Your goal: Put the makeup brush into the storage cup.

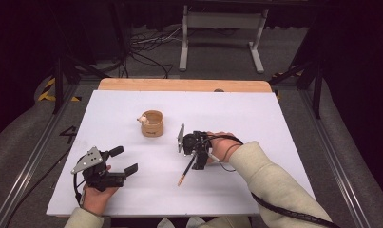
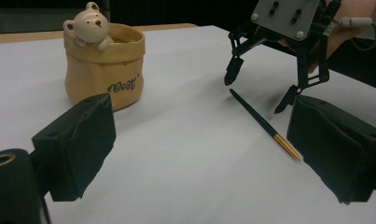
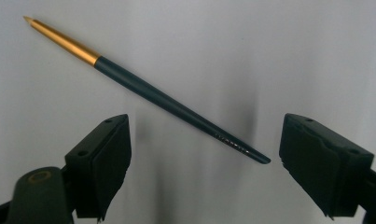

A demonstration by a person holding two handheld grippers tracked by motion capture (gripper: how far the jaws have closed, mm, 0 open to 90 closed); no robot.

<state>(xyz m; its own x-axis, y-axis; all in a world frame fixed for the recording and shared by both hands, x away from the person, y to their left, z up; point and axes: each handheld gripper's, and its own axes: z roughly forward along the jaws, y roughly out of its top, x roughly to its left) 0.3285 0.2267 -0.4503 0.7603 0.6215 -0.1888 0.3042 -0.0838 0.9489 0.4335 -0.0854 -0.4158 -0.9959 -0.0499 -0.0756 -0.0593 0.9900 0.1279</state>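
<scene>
A slim dark-teal brush (image 1: 186, 171) with a gold end lies flat on the white table (image 1: 255, 118), gold end toward the front edge. My right gripper (image 1: 195, 159) points down over its dark end, open, one jaw on each side and not touching it. In the right gripper view the brush (image 3: 167, 98) runs diagonally above the open right gripper (image 3: 204, 158). My left gripper (image 1: 126, 160) rests open and holds nothing at the front left. In the left gripper view, the open left gripper (image 2: 202, 154) faces the brush (image 2: 262, 122) and the right gripper (image 2: 255, 91).
A yellow bag-shaped cup (image 1: 151, 124) with a small cream bear (image 1: 143, 118) on its rim stands mid-table, behind and left of the right gripper; it is also in the left gripper view (image 2: 104, 70). A wooden strip (image 1: 184, 85) edges the table's far side.
</scene>
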